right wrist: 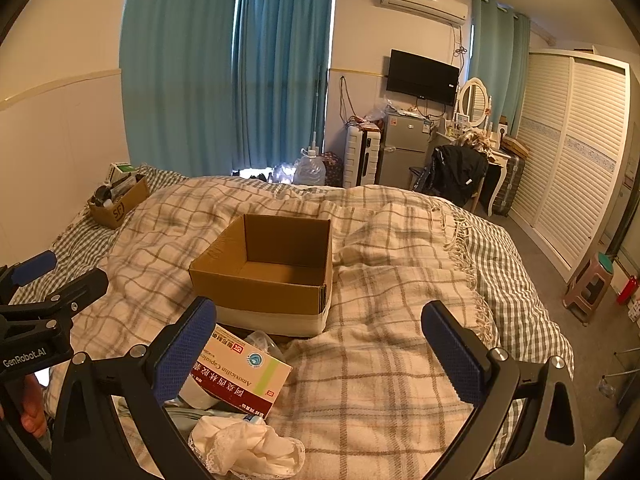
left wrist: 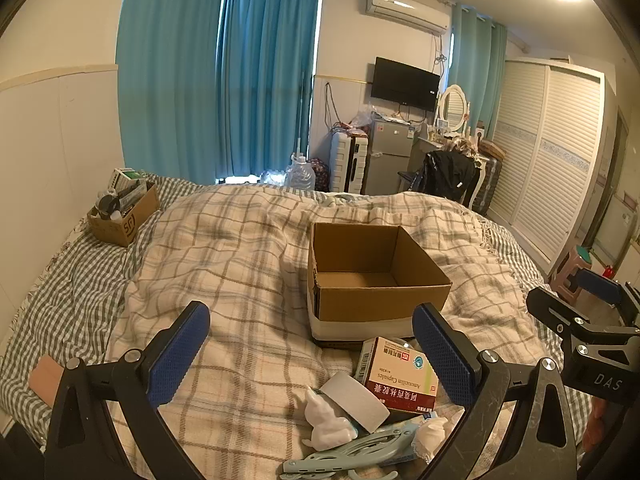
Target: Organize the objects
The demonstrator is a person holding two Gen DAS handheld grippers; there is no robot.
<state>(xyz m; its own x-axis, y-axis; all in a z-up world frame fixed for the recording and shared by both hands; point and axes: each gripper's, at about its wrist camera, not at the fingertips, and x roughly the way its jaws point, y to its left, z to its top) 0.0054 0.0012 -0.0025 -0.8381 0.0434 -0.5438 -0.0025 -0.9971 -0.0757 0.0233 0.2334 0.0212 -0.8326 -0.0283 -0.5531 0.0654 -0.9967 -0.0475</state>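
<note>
1. Left wrist view: my left tool (left wrist: 312,356) hangs low over the bed (left wrist: 224,264), its blue-padded fingers (left wrist: 182,354) spread wide apart with nothing between them, pointing toward the far end of the room.
2. Just ahead of it sits the open cardboard box (left wrist: 372,276), upright on the plaid blanket, its inside bare as far as I can see.
3. Near my left tool lies a small heap: a red-and-white medicine box (left wrist: 396,376) lying flat just in front of the cardboard box, a grey tape roll (left wrist: 356,400) tilted against it, a white rabbit figure (left wrist: 326,424) touching the roll, and a pale blue clip (left wrist: 352,454) nearest the camera.
4. Right wrist view: my right tool (right wrist: 320,354) is held beside the left one, at a similar height, jaws likewise wide apart and holding nothing.
5. From there the medicine box sits beside my left finger pad, and a crumpled white lace cloth (right wrist: 248,446) lies below it.
6. Each tool shows at the edge of the other's view, well apart and side by side.
7. A second brown box (left wrist: 122,216), full of odds and ends, stands at the bed's far left corner.
</note>
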